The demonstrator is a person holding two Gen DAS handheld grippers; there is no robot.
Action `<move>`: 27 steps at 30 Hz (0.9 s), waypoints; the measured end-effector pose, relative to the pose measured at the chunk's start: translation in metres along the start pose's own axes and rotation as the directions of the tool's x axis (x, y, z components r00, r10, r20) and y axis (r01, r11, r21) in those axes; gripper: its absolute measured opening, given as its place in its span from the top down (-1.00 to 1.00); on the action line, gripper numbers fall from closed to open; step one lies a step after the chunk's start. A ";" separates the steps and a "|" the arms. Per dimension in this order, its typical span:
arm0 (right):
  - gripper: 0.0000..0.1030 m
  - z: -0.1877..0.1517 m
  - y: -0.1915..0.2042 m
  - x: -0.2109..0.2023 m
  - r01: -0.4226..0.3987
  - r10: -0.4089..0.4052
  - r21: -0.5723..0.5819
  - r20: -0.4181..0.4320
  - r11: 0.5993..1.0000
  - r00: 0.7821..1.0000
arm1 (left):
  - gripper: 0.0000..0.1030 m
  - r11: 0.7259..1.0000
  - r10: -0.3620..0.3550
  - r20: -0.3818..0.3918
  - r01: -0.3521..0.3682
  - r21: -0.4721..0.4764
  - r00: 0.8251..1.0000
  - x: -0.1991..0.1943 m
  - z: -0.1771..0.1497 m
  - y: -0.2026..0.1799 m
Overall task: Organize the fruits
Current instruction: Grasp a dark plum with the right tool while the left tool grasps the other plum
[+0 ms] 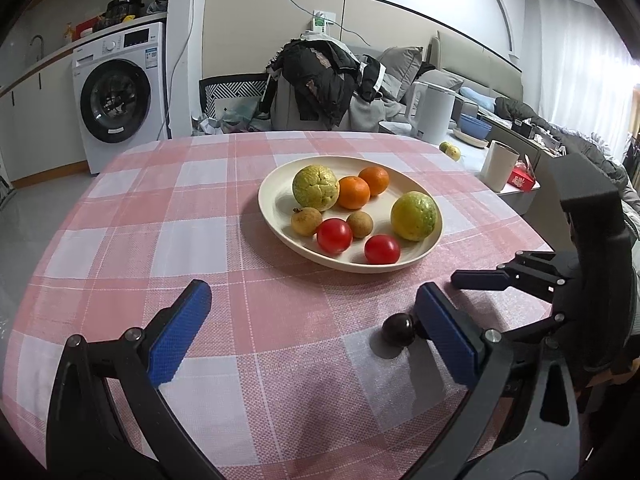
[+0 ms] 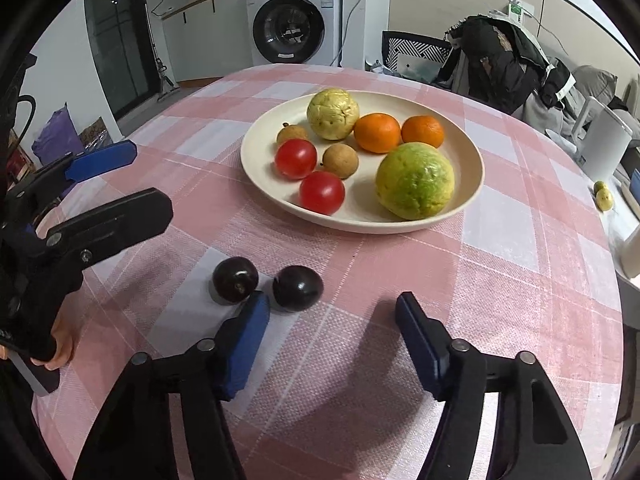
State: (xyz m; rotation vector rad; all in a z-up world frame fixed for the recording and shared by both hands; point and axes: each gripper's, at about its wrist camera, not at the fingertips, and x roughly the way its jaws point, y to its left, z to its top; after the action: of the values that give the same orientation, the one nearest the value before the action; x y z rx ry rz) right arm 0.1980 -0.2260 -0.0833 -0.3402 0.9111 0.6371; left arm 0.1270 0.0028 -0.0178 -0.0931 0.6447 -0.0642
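A cream plate (image 2: pixel 472 168) on the pink checked tablecloth holds two green-yellow guavas, two oranges (image 2: pixel 378 132), two red tomatoes (image 2: pixel 322 192) and two small brown fruits. Two dark plums lie on the cloth in front of it. The right plum (image 2: pixel 298 288) sits just ahead of my right gripper (image 2: pixel 332 300), close inside its left fingertip, with no pad pressing on it. The left plum (image 2: pixel 235 280) lies outside that finger. My left gripper (image 1: pixel 312 296) stands open over bare cloth; one plum (image 1: pixel 398 328) peeks past its right finger. In the right wrist view a hand holds the left gripper (image 2: pixel 152 178).
A lower side table to the right carries a white kettle (image 1: pixel 432 112), a cup (image 1: pixel 498 164), a red box and a small green fruit (image 1: pixel 450 150). A chair piled with clothes (image 1: pixel 320 80) stands behind the table. A washing machine (image 1: pixel 120 96) is at the back left.
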 end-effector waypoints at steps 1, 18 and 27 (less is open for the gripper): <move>-0.14 0.001 0.000 0.000 -0.001 0.001 0.000 0.003 1.000 1.000 | -0.97 1.000 -0.003 -0.001 0.003 0.001 1.000 -0.001 0.000 0.001; 0.50 0.002 0.004 -0.004 -0.090 0.089 0.021 0.040 0.996 0.995 | -0.97 1.000 -0.010 -0.005 0.010 0.019 1.000 -0.001 0.000 -0.002; 0.50 0.007 -0.009 -0.020 -0.094 0.089 0.055 0.095 0.994 0.992 | -0.97 0.996 -0.037 -0.073 0.043 0.082 0.997 0.007 -0.005 -0.015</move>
State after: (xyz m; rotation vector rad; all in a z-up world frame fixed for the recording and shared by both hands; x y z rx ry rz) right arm 0.1986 -0.2366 -0.0628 -0.2147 0.8590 0.7030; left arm 0.1294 -0.0129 -0.0244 -0.0228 0.7105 -0.1332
